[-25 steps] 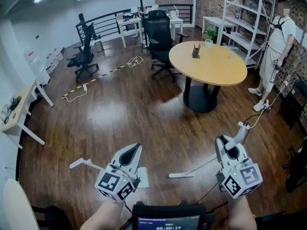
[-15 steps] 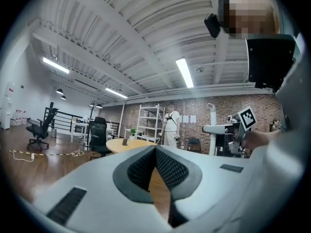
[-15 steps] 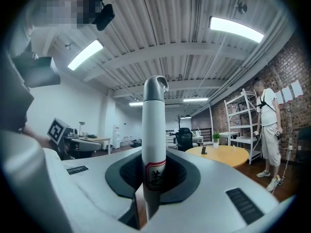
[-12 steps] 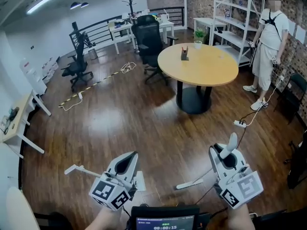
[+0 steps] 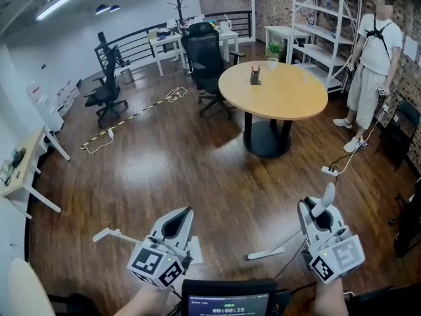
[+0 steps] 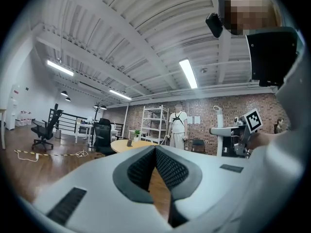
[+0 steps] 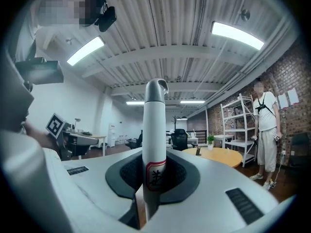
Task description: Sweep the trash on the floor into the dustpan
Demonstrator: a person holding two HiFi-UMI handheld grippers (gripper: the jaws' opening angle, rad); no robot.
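The broom [image 5: 262,253] lay slanted, its pale head low on the wooden floor [image 5: 164,170] and its white handle [image 7: 154,125] rising up and to the right. The right hand-held gripper [image 5: 321,210] was clenched on that handle, which stood upright between the jaws with a red-edged label at the pads [image 7: 171,171] and its rounded top poking out above. A white dustpan [image 5: 195,247] showed just beside the left hand-held gripper [image 5: 186,210], its thin handle reaching out to the left. Whether it rested on the floor or hung from the gripper could not be told. The left gripper's jaws were closed, tips meeting, with nothing seen between them [image 6: 155,149]. Farther off stood a round counter [image 5: 273,87] with a black office chair [image 5: 207,54] behind it. A person [image 5: 371,51] stood by the metal shelves [image 5: 322,18].
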